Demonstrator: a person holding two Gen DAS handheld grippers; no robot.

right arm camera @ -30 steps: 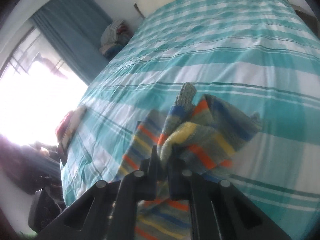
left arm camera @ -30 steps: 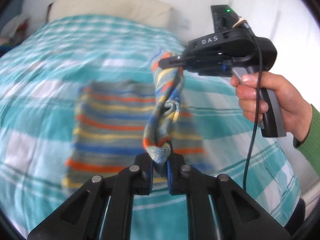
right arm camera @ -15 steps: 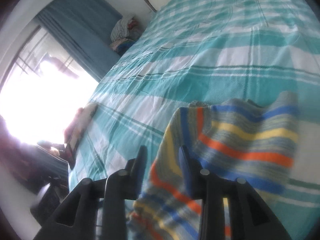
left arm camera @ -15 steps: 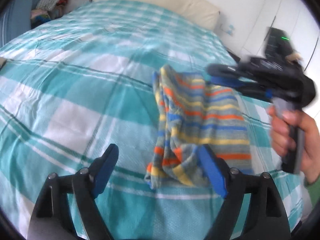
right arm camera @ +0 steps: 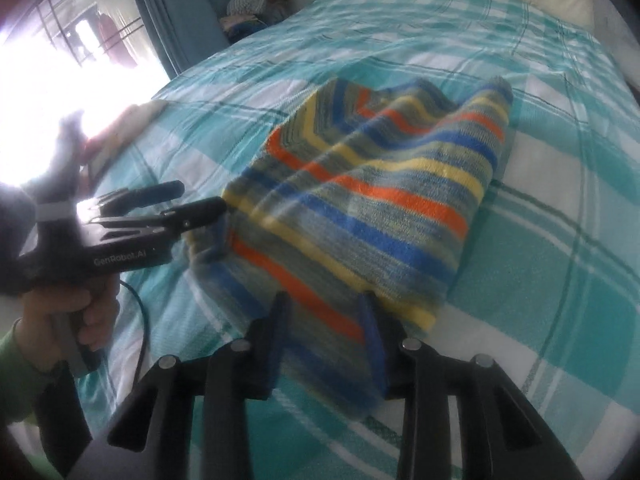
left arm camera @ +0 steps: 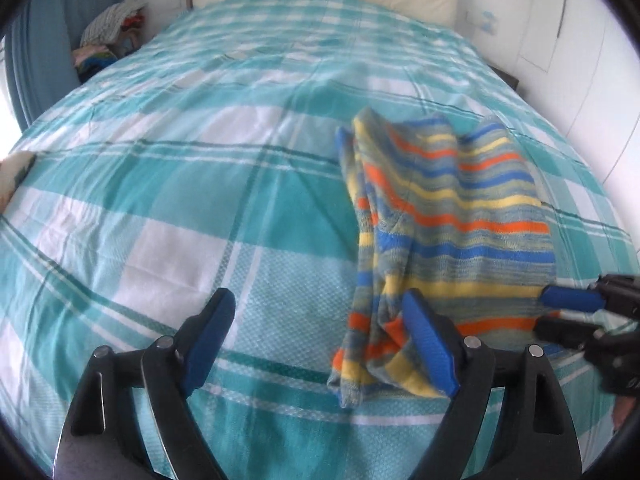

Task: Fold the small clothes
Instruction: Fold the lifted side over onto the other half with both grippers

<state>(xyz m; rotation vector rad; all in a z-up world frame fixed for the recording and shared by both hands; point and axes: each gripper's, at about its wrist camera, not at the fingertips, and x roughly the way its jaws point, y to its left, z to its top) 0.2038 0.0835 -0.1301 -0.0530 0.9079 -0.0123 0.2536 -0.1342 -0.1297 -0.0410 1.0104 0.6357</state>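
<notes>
The left hand-held gripper (left arm camera: 320, 340) stands wide open over the bed (left arm camera: 200, 208), the striped garment (left arm camera: 452, 216) lying beside its right finger. The right hand-held gripper (right arm camera: 326, 332) gapes slackly around the garment's near hem. Fold laid; next, probably regrip an edge.

Right gripper (left arm camera: 568, 312) cut off by the frame edge; striped garment (right arm camera: 360, 208) blurred.

Teal-checked bed (left arm camera: 224, 184), blue curtain (right arm camera: 176, 12), bright window (right arm camera: 60, 48).

Striped garment (left arm camera: 452, 216) lies on checked bedspread (left arm camera: 200, 200), left tool (left arm camera: 320, 336) spread wide.
</notes>
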